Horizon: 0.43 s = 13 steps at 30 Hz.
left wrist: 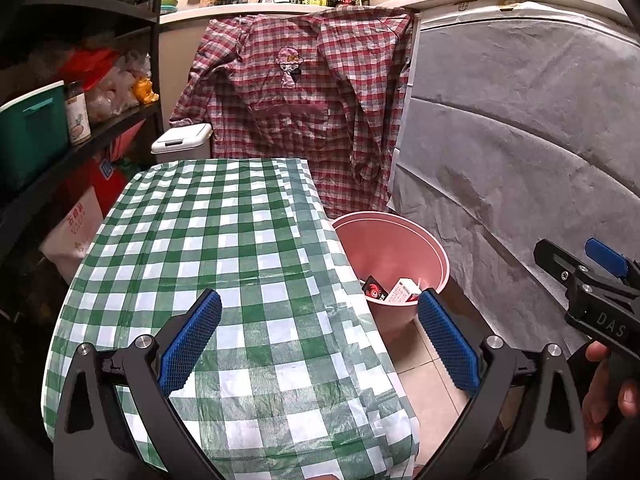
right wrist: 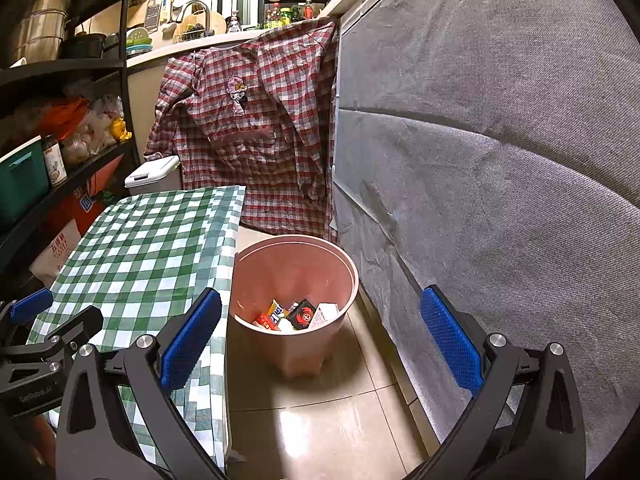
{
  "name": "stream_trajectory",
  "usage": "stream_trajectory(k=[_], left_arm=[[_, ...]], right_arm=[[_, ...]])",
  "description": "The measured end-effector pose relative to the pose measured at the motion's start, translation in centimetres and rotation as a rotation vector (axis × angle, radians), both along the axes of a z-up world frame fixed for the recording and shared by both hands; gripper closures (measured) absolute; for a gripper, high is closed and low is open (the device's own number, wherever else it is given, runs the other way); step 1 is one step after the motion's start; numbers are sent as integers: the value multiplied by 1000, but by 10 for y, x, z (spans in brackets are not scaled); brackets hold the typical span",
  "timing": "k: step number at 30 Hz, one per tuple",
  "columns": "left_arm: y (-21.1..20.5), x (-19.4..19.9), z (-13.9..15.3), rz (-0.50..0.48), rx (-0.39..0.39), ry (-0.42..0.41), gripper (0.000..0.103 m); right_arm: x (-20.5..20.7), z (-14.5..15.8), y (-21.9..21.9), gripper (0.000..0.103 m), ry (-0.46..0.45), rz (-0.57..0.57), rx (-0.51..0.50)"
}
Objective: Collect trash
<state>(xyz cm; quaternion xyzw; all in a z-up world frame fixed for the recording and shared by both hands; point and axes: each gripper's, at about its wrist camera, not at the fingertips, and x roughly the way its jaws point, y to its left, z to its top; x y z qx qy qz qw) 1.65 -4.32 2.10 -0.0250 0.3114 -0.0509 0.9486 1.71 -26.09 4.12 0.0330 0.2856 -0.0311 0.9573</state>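
Beside the checked table (right wrist: 136, 240), pink bin (right wrist: 294, 276) of wrappers (right wrist: 296, 314); each gripper (left wrist: 318, 340) (right wrist: 320, 340) spread, empty.

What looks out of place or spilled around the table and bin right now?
Nothing stands out. The wrappers lie inside the pink bin, which stands upright on the floor beside the table. No trash shows on the tablecloth or tiles. Both the left gripper and right gripper are open and empty.
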Motion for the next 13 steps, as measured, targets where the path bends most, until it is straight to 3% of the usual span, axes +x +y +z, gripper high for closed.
stream_trajectory(k=[13], left_arm=[[1,1,-3,3,2,11,8]], right_arm=[[3,-1,-2,5,1,1,-1]])
